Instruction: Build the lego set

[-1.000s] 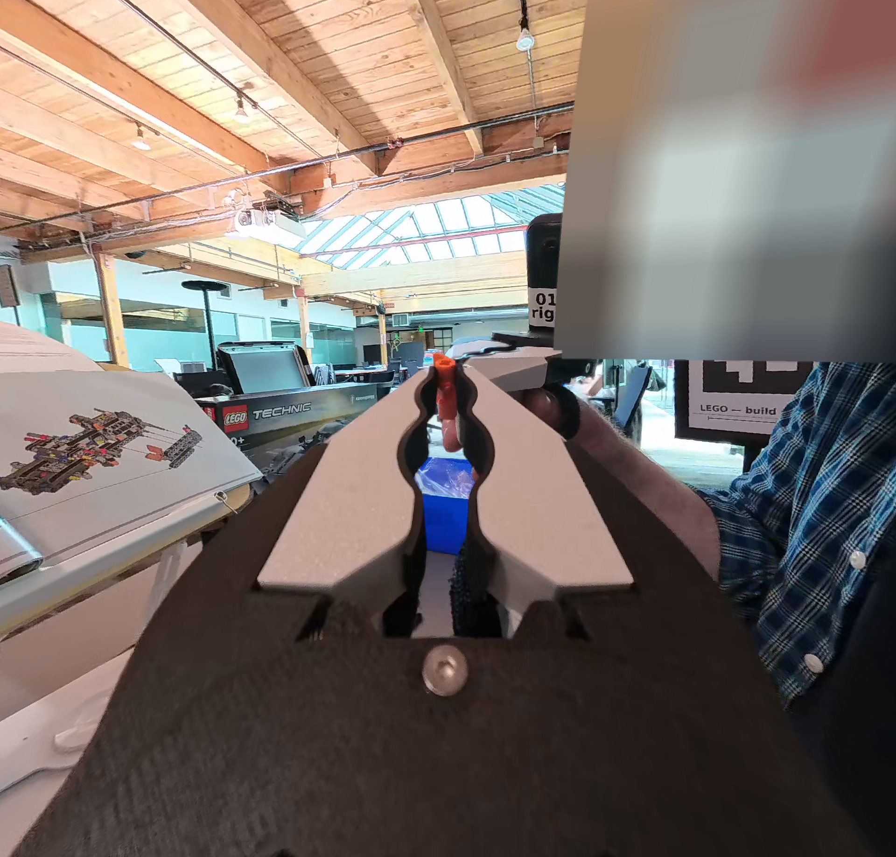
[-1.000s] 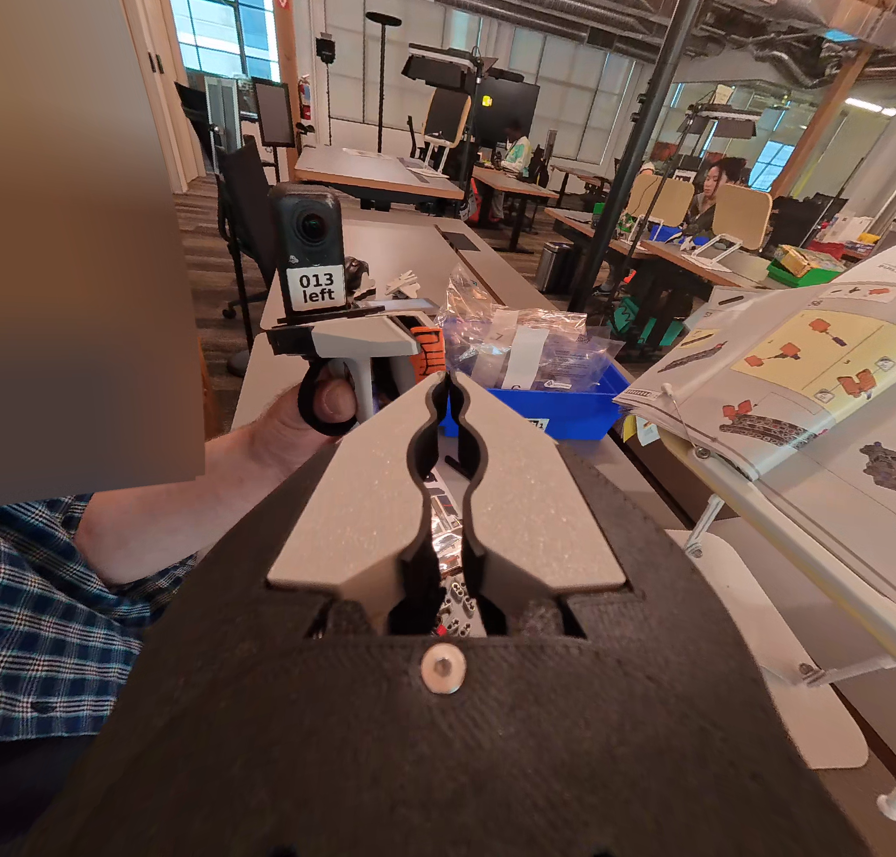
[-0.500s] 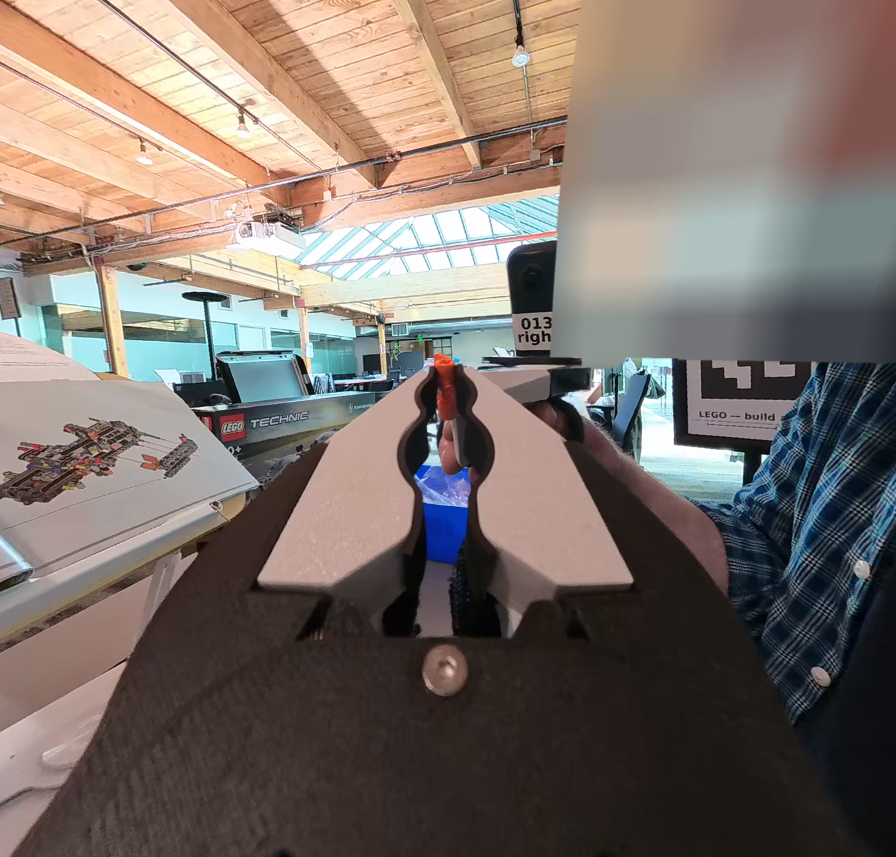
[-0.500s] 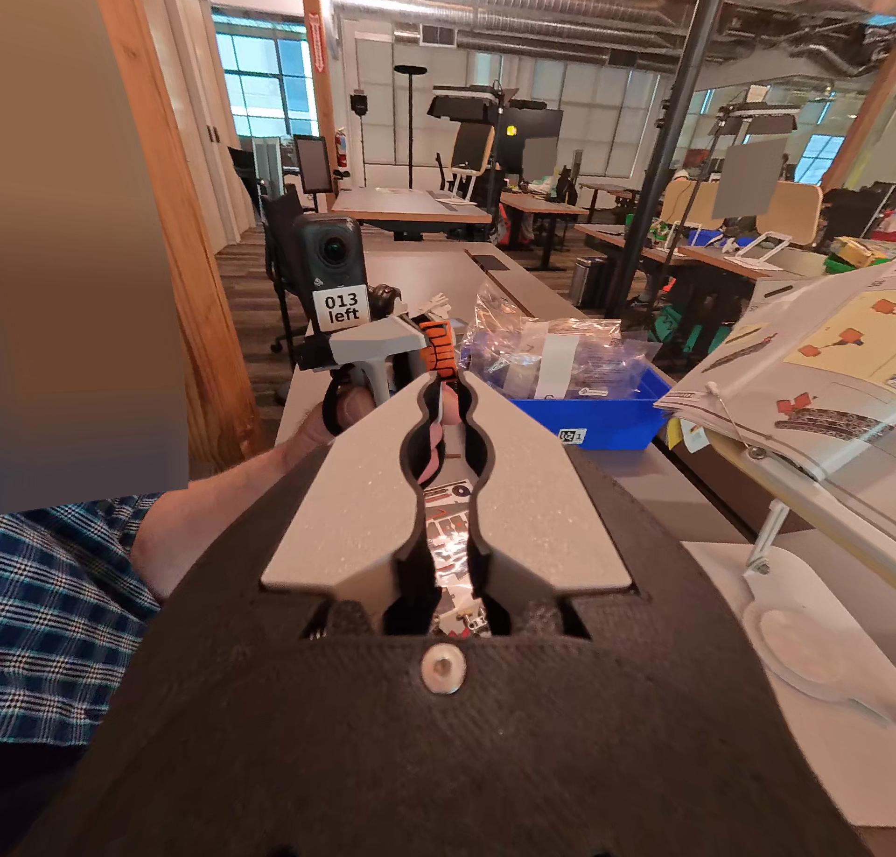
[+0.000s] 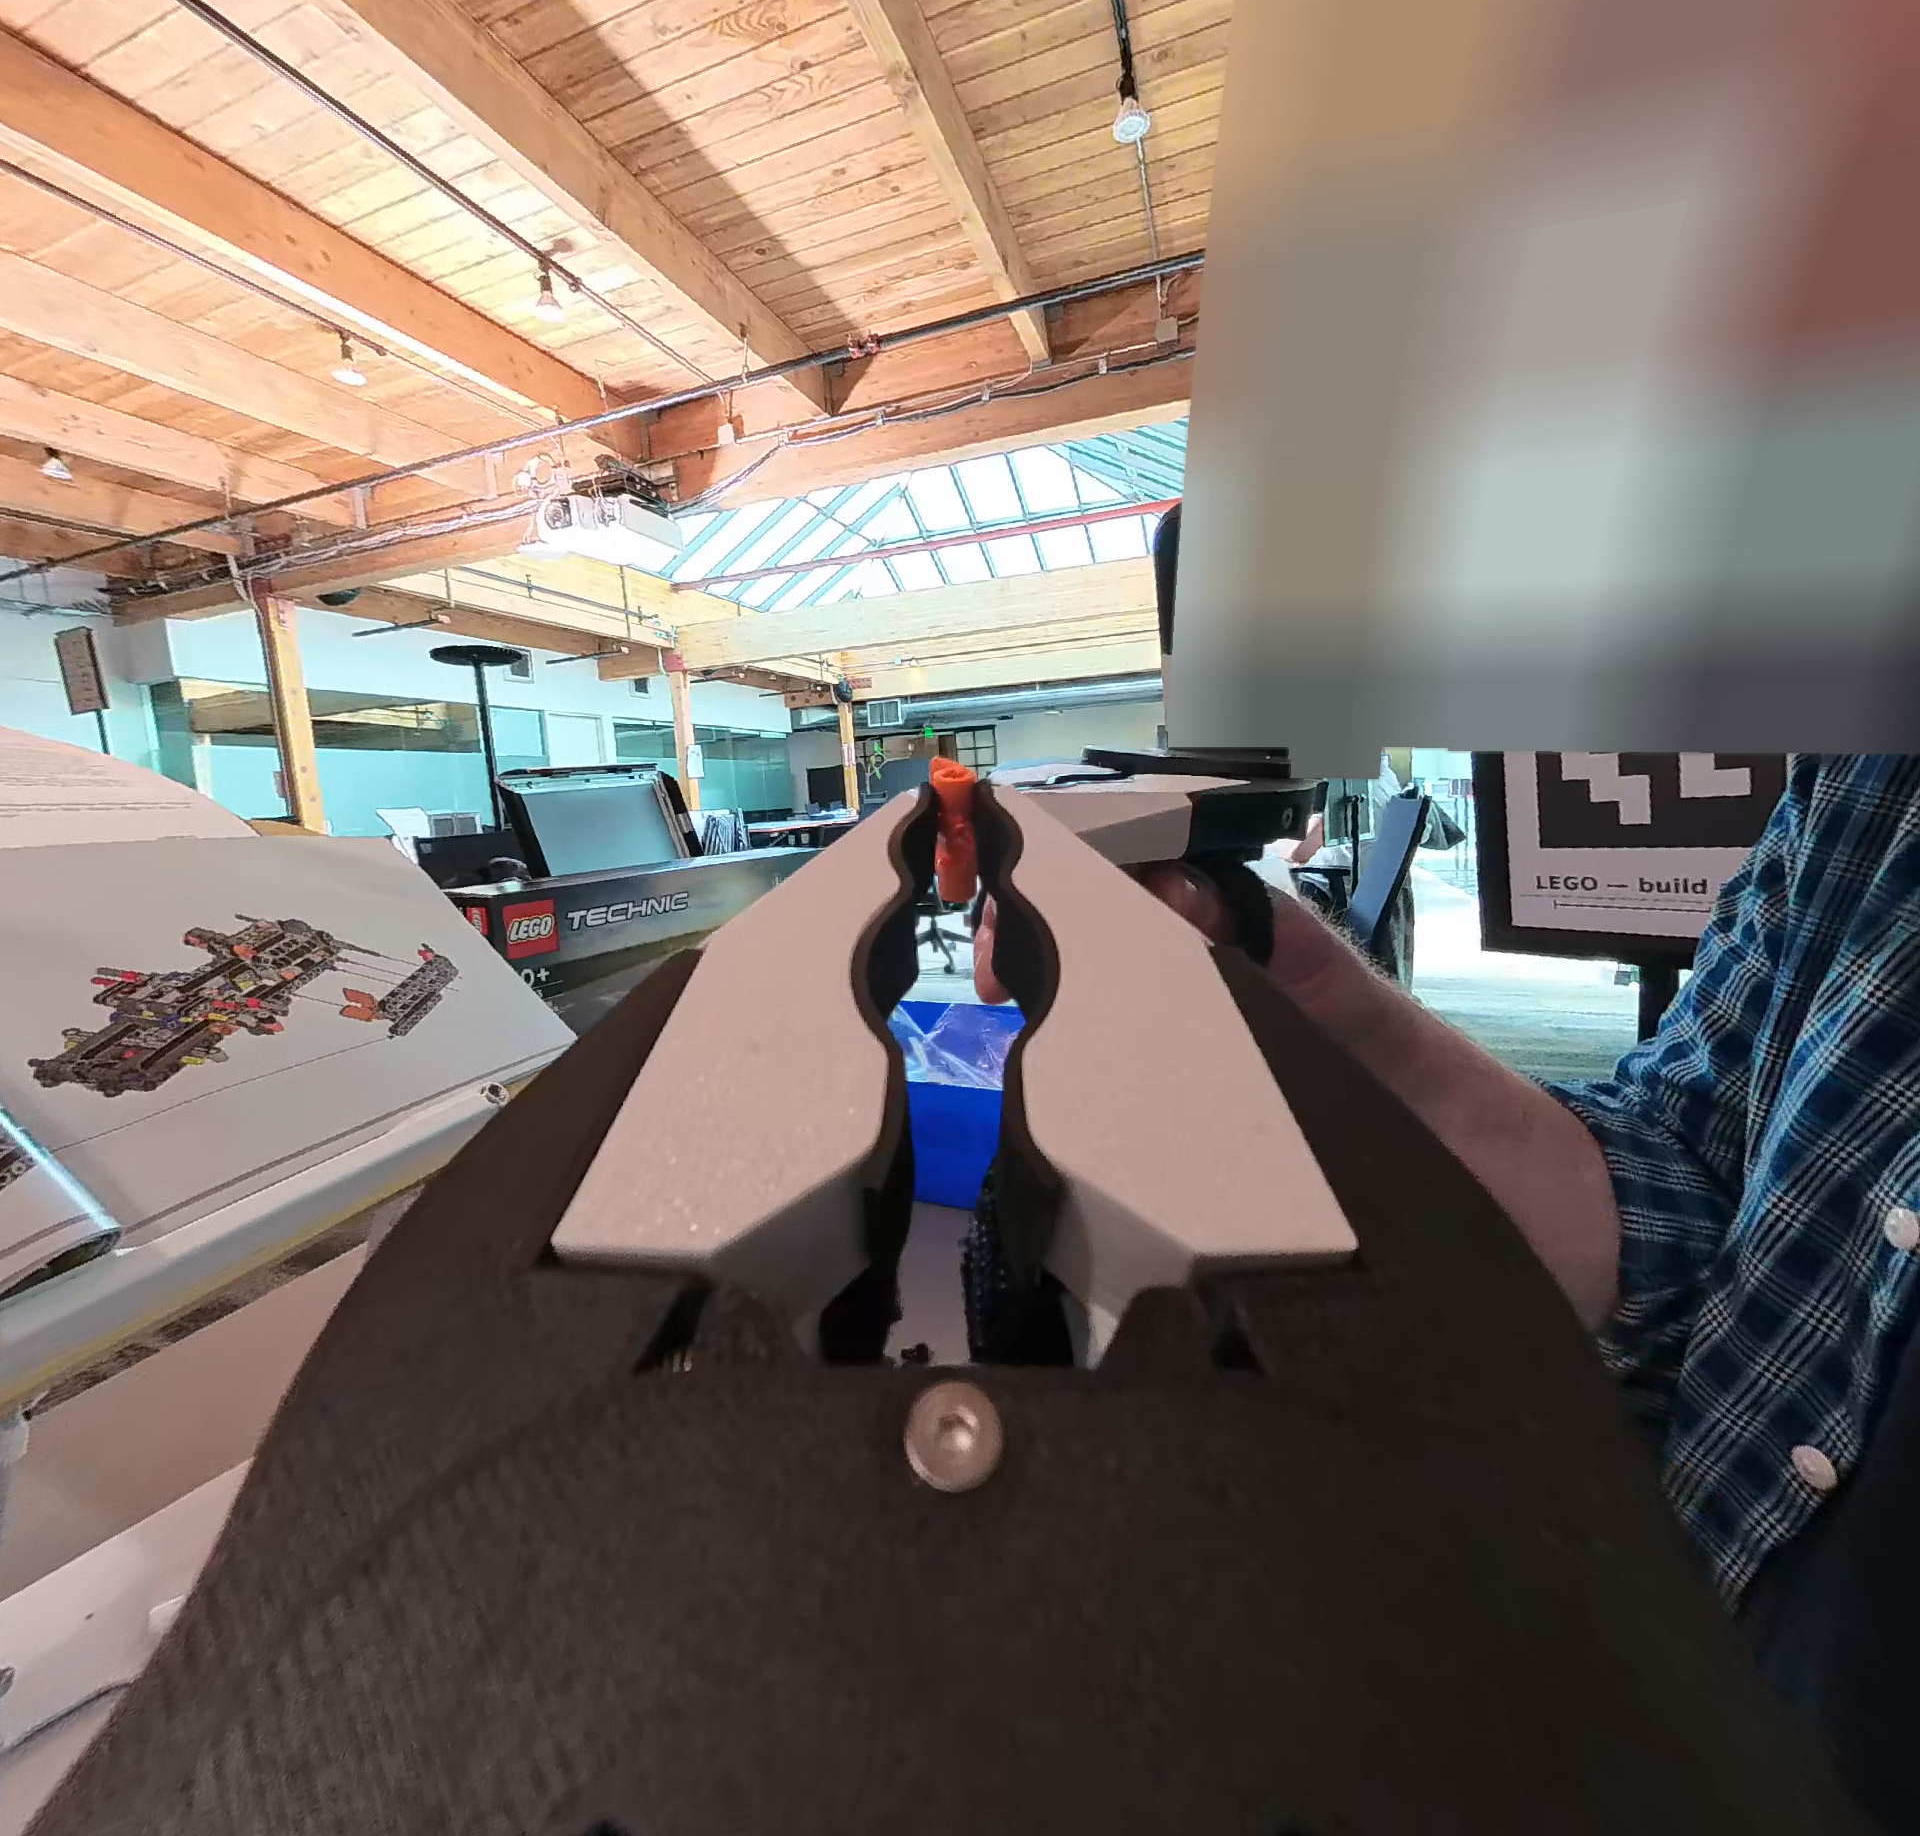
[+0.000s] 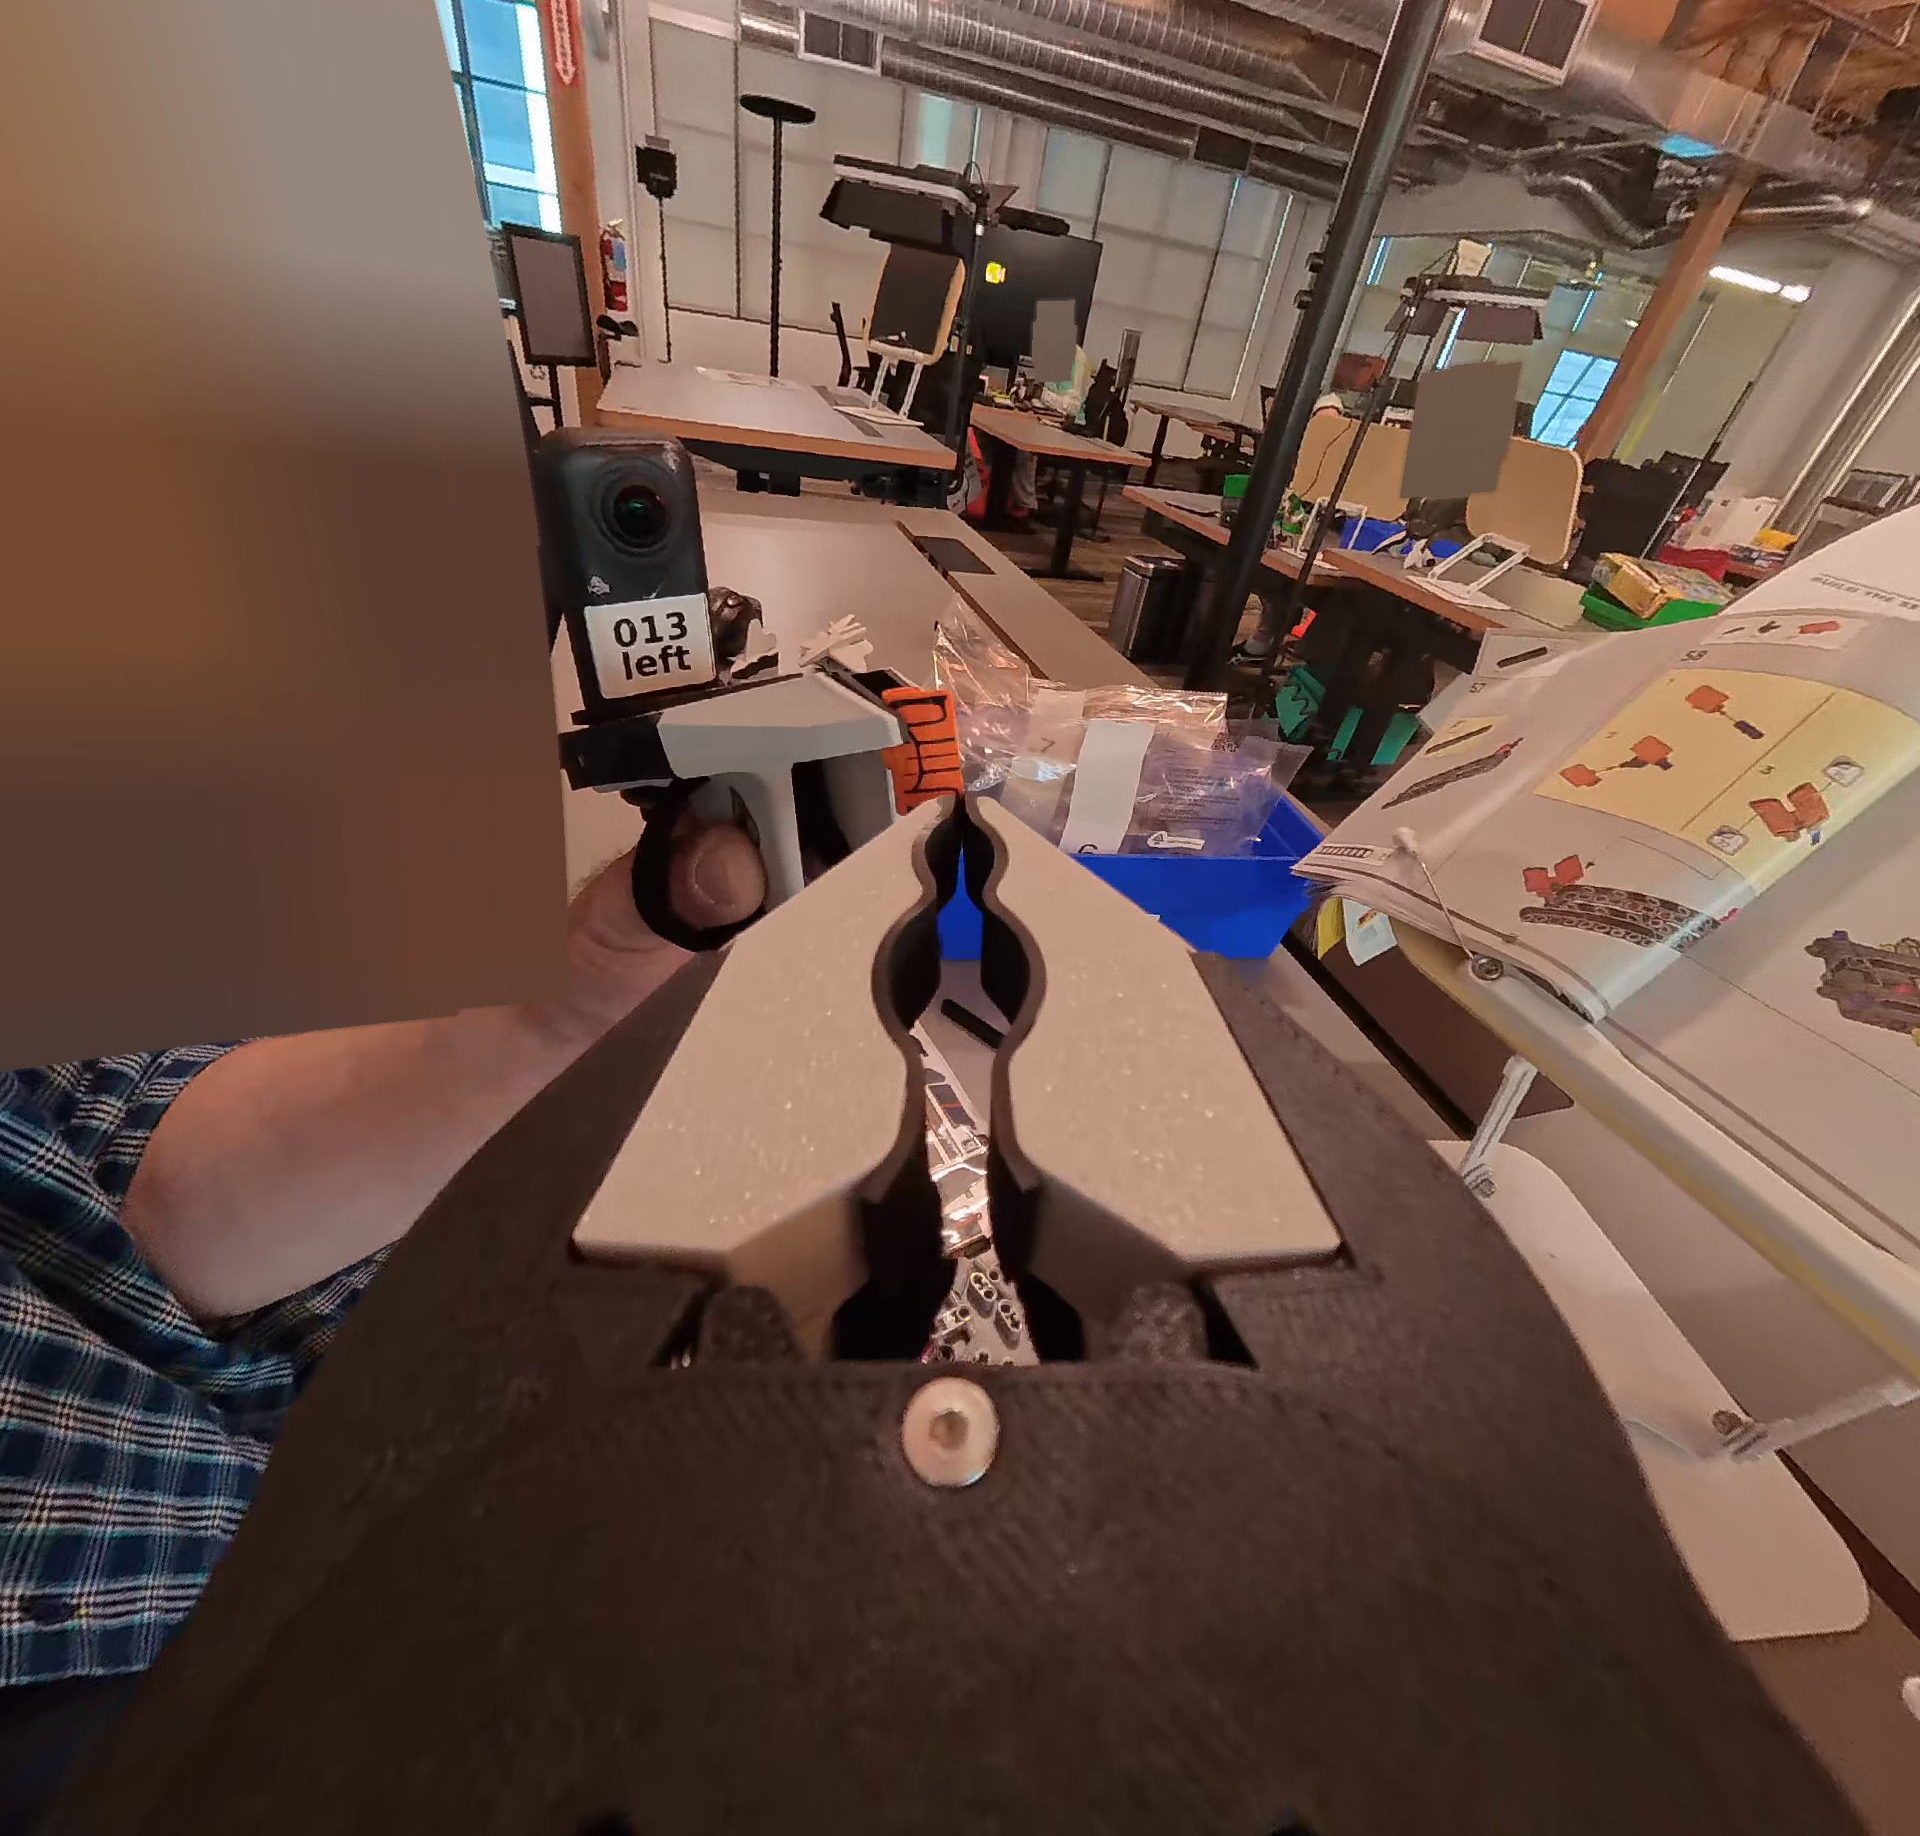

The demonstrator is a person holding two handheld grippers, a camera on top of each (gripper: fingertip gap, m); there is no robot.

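Setting: open workshop, desk under both tongs.
Orange piece (image 5: 951, 830): pinched at tips of left tongs (image 5: 954, 799), raised off desk.
Right tongs (image 6: 958, 812): closed, apparently empty, tips touching that piece.
Beyond: blue bin (image 6: 1195, 887).
Risk: shallow tip grip; a push could twist piece loose.

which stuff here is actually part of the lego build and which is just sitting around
In use:
left gripper, shut on the orange lego piece
right gripper, fingertips closed
open instruction booklet
blue bin of part bags

Lying about:
lego box
far desks
chairs
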